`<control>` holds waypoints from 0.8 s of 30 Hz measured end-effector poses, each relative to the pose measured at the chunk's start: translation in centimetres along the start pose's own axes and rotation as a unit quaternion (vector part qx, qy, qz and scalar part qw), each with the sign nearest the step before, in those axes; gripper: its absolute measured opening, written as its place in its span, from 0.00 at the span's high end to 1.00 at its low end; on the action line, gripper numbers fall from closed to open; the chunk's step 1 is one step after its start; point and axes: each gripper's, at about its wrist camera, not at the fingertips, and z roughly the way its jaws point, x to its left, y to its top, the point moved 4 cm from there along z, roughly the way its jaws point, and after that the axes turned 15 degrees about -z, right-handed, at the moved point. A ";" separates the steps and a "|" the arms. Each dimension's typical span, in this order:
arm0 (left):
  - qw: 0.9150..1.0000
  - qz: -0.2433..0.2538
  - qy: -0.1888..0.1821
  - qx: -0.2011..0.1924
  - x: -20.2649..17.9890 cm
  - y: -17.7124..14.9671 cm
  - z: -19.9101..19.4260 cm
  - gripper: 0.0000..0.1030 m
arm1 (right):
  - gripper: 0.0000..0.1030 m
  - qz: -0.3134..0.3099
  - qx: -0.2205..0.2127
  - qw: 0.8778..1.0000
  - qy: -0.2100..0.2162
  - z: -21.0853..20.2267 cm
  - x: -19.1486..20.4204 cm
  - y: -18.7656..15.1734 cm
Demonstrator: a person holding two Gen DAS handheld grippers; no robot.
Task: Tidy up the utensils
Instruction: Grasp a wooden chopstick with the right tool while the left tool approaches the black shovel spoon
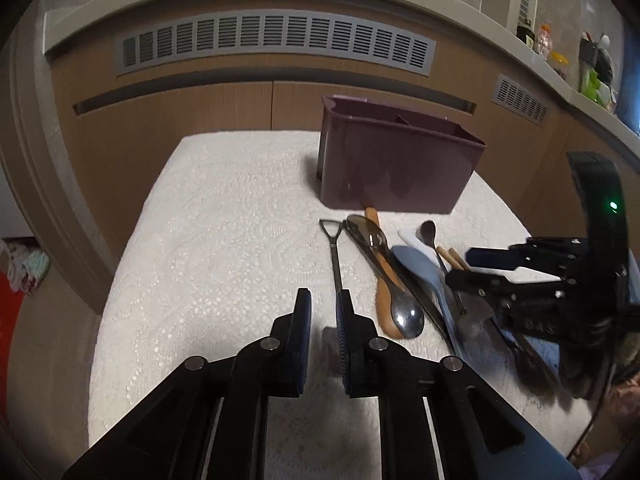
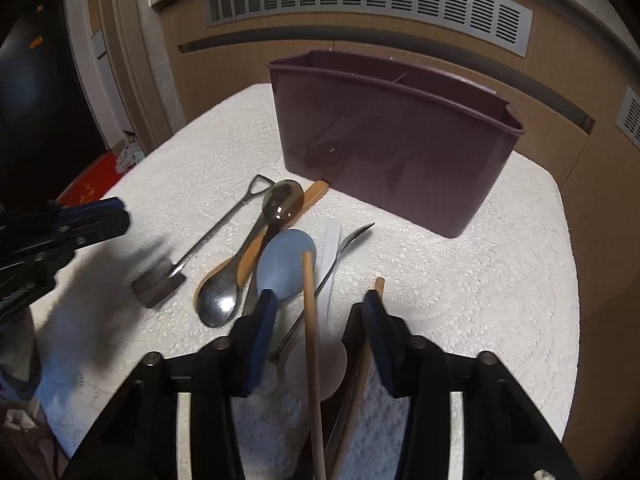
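Left gripper [image 1: 323,312]: nearest the lens in the left wrist view, jaws parted with nothing between them, poised over the white cloth; its right finger [image 1: 345,312] sits just at the blade end of the shovel spoon.
White cloth [image 1: 224,248]: a textured covering that spreads over the whole tabletop and carries every utensil.
Shovel spoon [image 1: 335,258]: a thin dark metal piece with a D-shaped handle loop, lying apart at the left edge of the pile; its flat blade [image 2: 158,284] shows in the right wrist view.
Wooden spoon [image 1: 383,280]: lies lengthwise, handle tip close to the holder.
Steel spoon [image 1: 406,314]: rests on the wooden spoon, bowl toward the camera.
Tinted spoon [image 2: 282,202]: a translucent brownish bowl lying at the far end of the pile, near the holder.
Blue spoon [image 2: 286,266]: pale blue plastic, bowl facing up in the middle of the pile.
White spoon [image 2: 330,256]: lies just right of the blue one.
Chopsticks [image 2: 311,340]: two wooden sticks, one running up between the right gripper's fingers, the other beside its right finger.
Right gripper [image 2: 320,312]: jaws wide apart above the pile, straddling one chopstick without pinching it.
Utensil holder [image 2: 392,140]: dark plum, rectangular, with an inner divider, standing upright on the cloth just beyond the pile; no utensil is visible inside it.
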 end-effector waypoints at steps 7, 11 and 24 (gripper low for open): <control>0.999 -0.014 -0.014 0.044 -0.4 -1.5 1.4 0.41 | 0.92 0.014 0.022 0.999 0.027 1.2 0.0 -0.5; 0.998 -0.005 -0.015 0.059 -1.2 -3.1 1.3 0.33 | 0.95 0.048 -0.009 0.999 0.013 -1.9 -1.2 -1.1; 0.997 -0.015 0.060 0.053 -1.9 -3.8 3.9 0.55 | 0.95 0.106 -0.055 0.993 -0.003 -5.5 -2.2 -3.5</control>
